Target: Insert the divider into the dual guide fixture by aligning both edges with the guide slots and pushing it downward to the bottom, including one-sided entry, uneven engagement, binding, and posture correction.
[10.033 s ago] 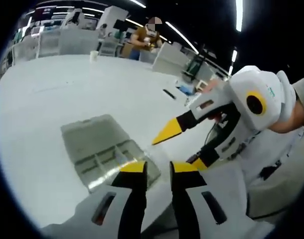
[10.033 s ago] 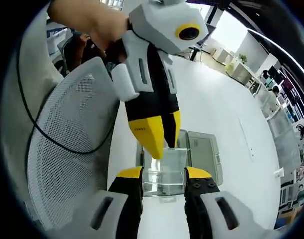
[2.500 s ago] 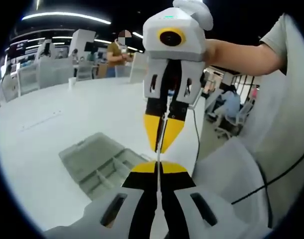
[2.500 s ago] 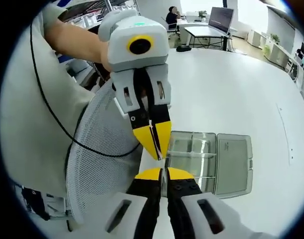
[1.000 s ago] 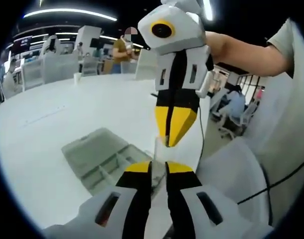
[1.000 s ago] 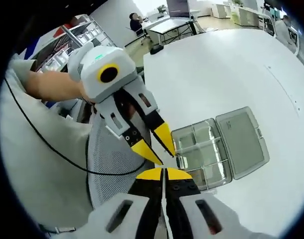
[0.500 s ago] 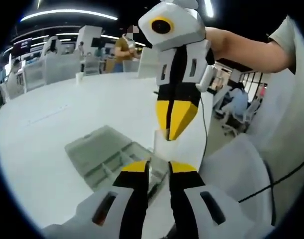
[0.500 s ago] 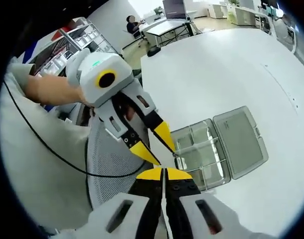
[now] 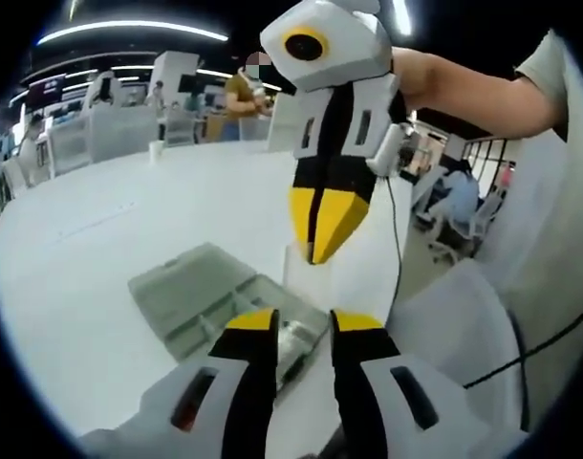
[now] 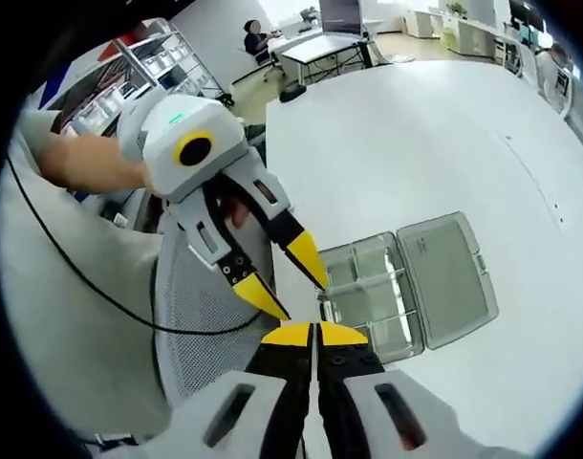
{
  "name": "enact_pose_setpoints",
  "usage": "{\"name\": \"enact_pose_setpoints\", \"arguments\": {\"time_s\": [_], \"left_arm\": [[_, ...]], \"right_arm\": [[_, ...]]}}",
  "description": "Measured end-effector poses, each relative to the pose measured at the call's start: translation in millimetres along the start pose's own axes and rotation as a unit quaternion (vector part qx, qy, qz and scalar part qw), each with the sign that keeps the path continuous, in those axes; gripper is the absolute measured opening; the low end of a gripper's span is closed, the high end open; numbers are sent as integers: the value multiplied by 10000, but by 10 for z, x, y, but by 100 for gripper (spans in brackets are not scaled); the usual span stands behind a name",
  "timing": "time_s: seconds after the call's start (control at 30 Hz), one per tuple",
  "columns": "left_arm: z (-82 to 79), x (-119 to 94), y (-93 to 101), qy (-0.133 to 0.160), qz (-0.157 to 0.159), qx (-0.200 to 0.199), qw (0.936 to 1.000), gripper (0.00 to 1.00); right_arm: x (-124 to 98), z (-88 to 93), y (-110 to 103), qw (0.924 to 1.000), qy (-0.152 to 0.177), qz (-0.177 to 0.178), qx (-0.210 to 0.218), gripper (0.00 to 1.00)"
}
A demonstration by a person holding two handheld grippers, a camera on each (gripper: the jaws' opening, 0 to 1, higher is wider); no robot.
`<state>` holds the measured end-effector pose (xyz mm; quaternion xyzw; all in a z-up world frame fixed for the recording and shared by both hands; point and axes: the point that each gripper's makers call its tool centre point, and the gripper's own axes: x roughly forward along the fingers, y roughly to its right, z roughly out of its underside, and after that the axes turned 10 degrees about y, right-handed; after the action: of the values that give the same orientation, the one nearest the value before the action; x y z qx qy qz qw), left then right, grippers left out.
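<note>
My right gripper (image 9: 315, 253) reaches down from the top of the left gripper view, shut on a clear plastic divider (image 9: 295, 275) that hangs above the near edge of the open clear compartment box (image 9: 201, 292). My left gripper (image 9: 306, 322) stands open just below it, one jaw on each side of the divider and clear of it. In the right gripper view my right gripper (image 10: 313, 333) is shut, with the divider edge-on and hardly visible between its jaws. The left gripper (image 10: 306, 300) comes in from the left with its jaws spread. The box (image 10: 373, 292) lies beyond, its lid (image 10: 446, 277) folded flat.
The box rests near the edge of a wide white table (image 10: 416, 143). A grey mesh chair back (image 10: 191, 316) and a black cable (image 10: 100, 287) sit close under the grippers. A cup (image 9: 156, 150) stands far off on the table, and people are at desks behind.
My left gripper's jaws have spread wider and let go of the divider. The right gripper stays shut on it and has drifted slightly left in the left gripper view.
</note>
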<state>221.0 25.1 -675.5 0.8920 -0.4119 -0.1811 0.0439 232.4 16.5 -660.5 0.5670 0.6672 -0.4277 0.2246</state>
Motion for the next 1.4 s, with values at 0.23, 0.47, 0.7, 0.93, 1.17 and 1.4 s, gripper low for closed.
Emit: {"name": "enact_pose_setpoints", "arguments": {"time_s": [0.23, 0.47, 0.7, 0.93, 1.17, 1.4], "left_arm": [[-8, -42, -26, 27, -136, -40, 9999, 25], [-11, -76, -38, 17, -301, -174, 9994, 30], [-8, -98, -72, 20, -426, -286, 9987, 38], [15, -143, -88, -48, -575, -379, 9976, 44], [31, -202, -116, -104, -717, -412, 9965, 48], [35, -212, -126, -105, -840, -460, 9953, 53]], "right_arm": [[14, 0, 102, 9993, -146, 143, -302, 0], [13, -28, 155, 9977, -231, 231, -600, 0], [68, -22, 178, 9955, -312, 242, -867, 0], [128, -29, 207, 9930, -393, 250, -1083, 0], [171, -33, 253, 9917, -423, 262, -1184, 0], [234, 14, 289, 9898, -561, 274, -1279, 0]]}}
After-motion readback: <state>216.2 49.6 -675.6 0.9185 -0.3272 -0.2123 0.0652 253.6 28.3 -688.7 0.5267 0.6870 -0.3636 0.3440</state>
